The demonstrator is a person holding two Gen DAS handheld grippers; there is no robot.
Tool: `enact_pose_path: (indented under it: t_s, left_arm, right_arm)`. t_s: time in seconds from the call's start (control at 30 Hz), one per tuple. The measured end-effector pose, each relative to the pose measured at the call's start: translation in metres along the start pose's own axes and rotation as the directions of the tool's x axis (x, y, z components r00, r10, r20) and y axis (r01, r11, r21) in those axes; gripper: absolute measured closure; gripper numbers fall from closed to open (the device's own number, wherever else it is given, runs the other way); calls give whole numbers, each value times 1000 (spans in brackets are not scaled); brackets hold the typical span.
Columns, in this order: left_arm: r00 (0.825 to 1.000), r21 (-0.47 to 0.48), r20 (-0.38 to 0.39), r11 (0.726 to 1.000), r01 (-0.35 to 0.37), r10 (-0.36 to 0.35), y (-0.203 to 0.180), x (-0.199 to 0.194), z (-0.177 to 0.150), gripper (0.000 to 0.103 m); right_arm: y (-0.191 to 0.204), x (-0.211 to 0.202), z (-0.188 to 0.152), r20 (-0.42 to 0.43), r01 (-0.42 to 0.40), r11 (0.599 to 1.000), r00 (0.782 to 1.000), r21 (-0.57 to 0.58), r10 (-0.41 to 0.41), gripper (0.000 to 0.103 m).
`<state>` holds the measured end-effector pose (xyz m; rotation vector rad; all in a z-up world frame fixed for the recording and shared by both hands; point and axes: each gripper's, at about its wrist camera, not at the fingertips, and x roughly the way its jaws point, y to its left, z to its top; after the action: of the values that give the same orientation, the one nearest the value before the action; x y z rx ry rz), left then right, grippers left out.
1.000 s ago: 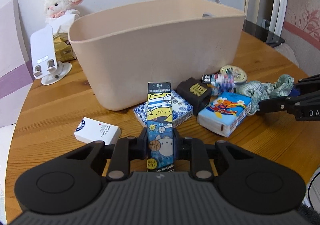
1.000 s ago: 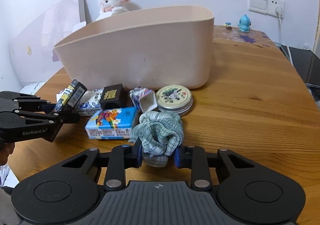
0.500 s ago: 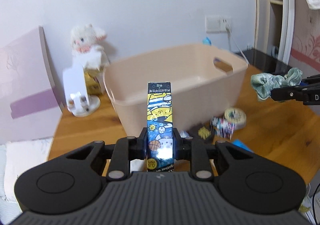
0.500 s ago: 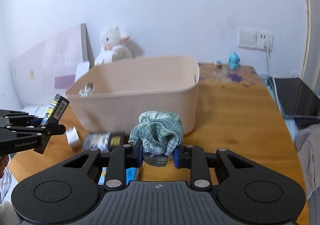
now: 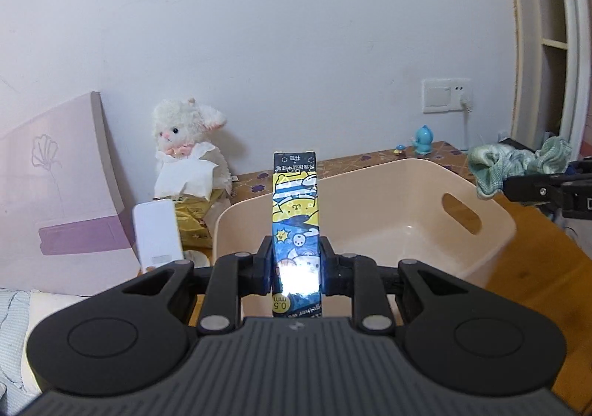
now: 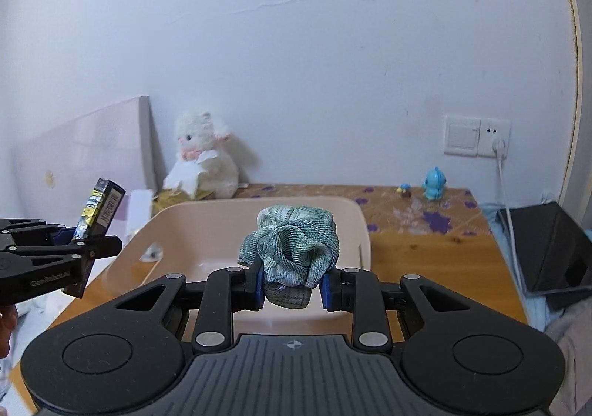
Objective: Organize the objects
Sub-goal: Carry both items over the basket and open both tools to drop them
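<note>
- So, the left gripper is clamped on a tall narrow cartoon-printed cardboard box, blue and yellow, standing upright between the fingers. From the right wrist view that same box is up in the air, left of the bin.
- The right gripper is squeezing a scrunched-up green plaid cloth; the bundle bulges above the blue pads. In the left view the cloth hangs at the right edge, above the bin's far side.
- Just past both grippers sits a big beige plastic storage bin with cut-out handles. It looks bare inside as far as I can see.
- The bin rests on a round wooden table, orange-brown grain, with a patterned patch with purple flowers at the back.
- Back there: a white plush lamb holding tissue, a white phone stand, and a small blue figurine.
- A pale pink board leans against the white wall, which has a hairline crack.
- A white wall socket has a cable plugged in.
</note>
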<state>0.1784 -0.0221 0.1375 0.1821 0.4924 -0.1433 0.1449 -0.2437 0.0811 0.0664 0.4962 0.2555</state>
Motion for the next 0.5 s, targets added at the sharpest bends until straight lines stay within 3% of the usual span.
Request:
enact_pose_path:
  t_s: [0.13, 0.27, 0.4, 0.5]
  left_arm:
    - [998, -4, -60, 1000, 3, -3, -8, 38, 6, 78]
    - [988, -1, -156, 1000, -9, 8, -14, 77, -1, 78]
    - [973, -8, -232, 1000, 2, -4, -19, 99, -13, 78]
    - [970, 14, -244, 1000, 2, 1, -24, 104, -16, 77]
  right_arm:
    - [1, 28, 7, 0, 36, 998, 999, -42, -36, 77]
    - [5, 63, 8, -52, 44, 996, 997, -79, -48, 77]
    - [12, 94, -3, -134, 47, 991, 989, -126, -64, 76]
    - [15, 105, -14, -159, 62, 985, 983, -160, -88, 71]
